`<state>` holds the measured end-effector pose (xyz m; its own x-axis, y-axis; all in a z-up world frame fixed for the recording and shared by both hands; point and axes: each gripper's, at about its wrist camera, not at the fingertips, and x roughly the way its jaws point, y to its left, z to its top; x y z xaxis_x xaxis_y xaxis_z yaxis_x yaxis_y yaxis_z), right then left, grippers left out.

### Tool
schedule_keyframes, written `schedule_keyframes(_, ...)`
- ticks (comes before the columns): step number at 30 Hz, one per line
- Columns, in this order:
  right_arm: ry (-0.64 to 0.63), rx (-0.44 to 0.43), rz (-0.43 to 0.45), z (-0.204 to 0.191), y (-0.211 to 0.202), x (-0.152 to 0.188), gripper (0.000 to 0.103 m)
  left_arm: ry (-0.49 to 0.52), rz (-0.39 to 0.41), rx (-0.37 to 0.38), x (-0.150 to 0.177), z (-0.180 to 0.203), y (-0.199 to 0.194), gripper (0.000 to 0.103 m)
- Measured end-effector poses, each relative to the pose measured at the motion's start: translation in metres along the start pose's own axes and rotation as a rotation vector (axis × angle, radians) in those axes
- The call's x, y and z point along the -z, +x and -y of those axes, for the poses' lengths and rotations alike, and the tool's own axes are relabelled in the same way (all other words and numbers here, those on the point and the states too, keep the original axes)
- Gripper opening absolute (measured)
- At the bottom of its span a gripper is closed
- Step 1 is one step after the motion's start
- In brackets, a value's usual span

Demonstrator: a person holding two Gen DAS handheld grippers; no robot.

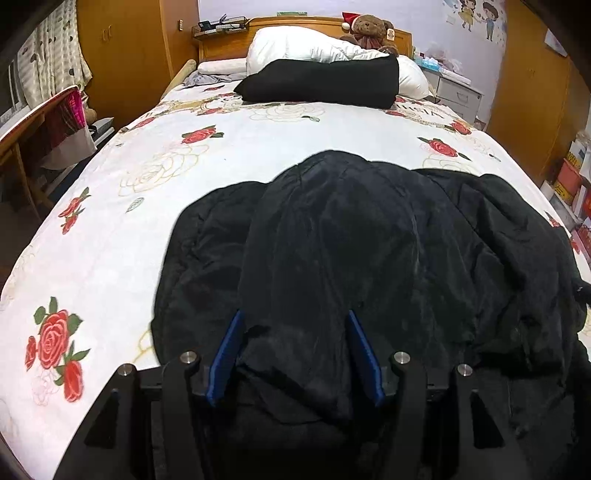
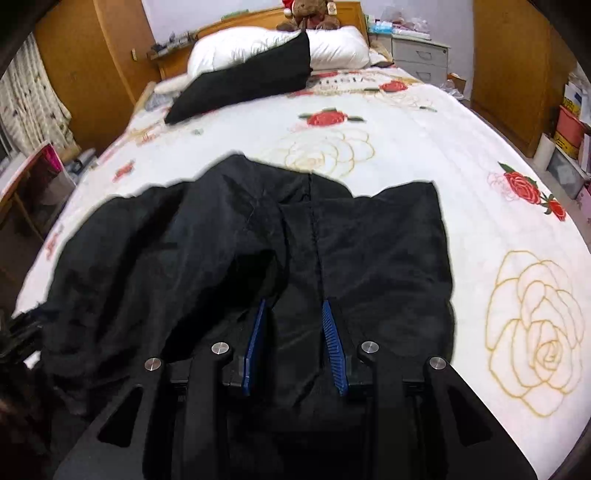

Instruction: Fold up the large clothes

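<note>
A: Left first; the left tongs (image 1: 293,354) stand apart over the near edge of the black coat (image 1: 369,251), which lies spread on the bed (image 1: 110,258); nothing clamped.

B: And the right tongs (image 2: 295,345); likewise apart, fabric between them; I judge a fold about to begin; next, both must close on the hem and lift together.

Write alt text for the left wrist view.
The left tool, its blue fingers spread apart, sits low over a rumpled black jacket on a rose-print bedspread. Farther up the bed lie a folded black garment, white pillows and a teddy bear.
</note>
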<state>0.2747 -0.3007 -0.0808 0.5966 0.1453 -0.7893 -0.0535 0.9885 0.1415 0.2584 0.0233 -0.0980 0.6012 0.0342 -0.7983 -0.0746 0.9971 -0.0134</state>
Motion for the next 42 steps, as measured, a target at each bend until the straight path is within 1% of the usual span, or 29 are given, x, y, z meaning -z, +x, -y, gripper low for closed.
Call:
schedule_keyframes(4,0.001,-0.045,0.032,-0.005,-0.032,0.002,0.033,-0.013,0.018,0.007,0.006,-0.008,-0.023,0.06)
schedule_keyframes(7,-0.019,-0.105,0.054,-0.024,-0.048,0.0,0.033,-0.022,0.039,0.031,0.006,-0.004,-0.039,0.06)
schedule_keyframes(10,-0.096,-0.17,0.058,-0.062,-0.044,-0.003,0.033,-0.023,0.064,0.079,-0.003,0.008,-0.047,0.06)
schedule_keyframes(13,-0.126,-0.191,0.042,-0.081,-0.024,-0.007,0.033,0.033,0.09,0.115,-0.012,0.03,-0.046,0.06)
schedule_keyframes(14,-0.123,-0.187,0.015,-0.084,-0.01,-0.008,0.033,0.059,0.086,0.125,-0.012,0.038,-0.041,0.06)
schedule_keyframes(15,-0.122,-0.159,-0.031,-0.084,0.008,-0.006,0.033,0.08,0.067,0.129,-0.01,0.045,-0.032,0.06)
schedule_keyframes(17,-0.109,-0.145,-0.091,-0.08,0.033,0.004,0.031,0.09,-0.002,0.121,-0.001,0.05,-0.007,0.061)
schedule_keyframes(18,-0.118,-0.145,-0.099,-0.079,0.04,0.009,0.031,0.084,-0.017,0.128,0.003,0.05,0.002,0.061)
schedule_keyframes(20,-0.18,-0.123,-0.077,-0.085,0.044,0.018,0.031,0.08,-0.002,0.131,0.01,0.048,0.01,0.061)
schedule_keyframes(23,-0.196,-0.089,-0.089,-0.093,0.041,0.013,0.031,0.082,-0.013,0.124,0.005,0.049,0.007,0.061)
schedule_keyframes(25,-0.186,-0.094,-0.077,-0.094,0.026,0.009,0.031,0.07,-0.013,0.119,0.002,0.046,-0.007,0.06)
schedule_keyframes(28,-0.194,-0.165,-0.027,-0.102,-0.01,0.017,0.031,0.044,0.039,0.174,0.011,0.037,-0.041,0.06)
schedule_keyframes(29,-0.202,-0.181,-0.025,-0.105,-0.015,0.021,0.031,0.039,0.04,0.189,0.016,0.038,-0.047,0.06)
schedule_keyframes(30,-0.211,-0.195,-0.036,-0.107,-0.017,0.028,0.031,0.037,0.035,0.212,0.023,0.038,-0.051,0.06)
schedule_keyframes(31,-0.228,-0.201,-0.077,-0.113,-0.008,0.037,0.031,0.047,0.018,0.23,0.029,0.042,-0.049,0.06)
schedule_keyframes(34,-0.22,-0.167,-0.192,-0.115,0.027,0.053,0.03,0.081,-0.077,0.204,0.042,0.055,-0.022,0.06)
schedule_keyframes(35,-0.196,-0.169,-0.216,-0.11,0.038,0.055,0.027,0.079,-0.106,0.193,0.043,0.056,-0.012,0.06)
schedule_keyframes(37,-0.159,-0.182,-0.227,-0.104,0.047,0.053,0.026,0.079,-0.116,0.181,0.042,0.059,-0.005,0.061)
schedule_keyframes(40,-0.181,-0.161,-0.236,-0.108,0.051,0.051,0.026,0.105,-0.12,0.152,0.039,0.067,-0.001,0.061)
schedule_keyframes(42,-0.187,-0.147,-0.24,-0.112,0.045,0.05,0.026,0.112,-0.112,0.143,0.037,0.069,-0.007,0.061)
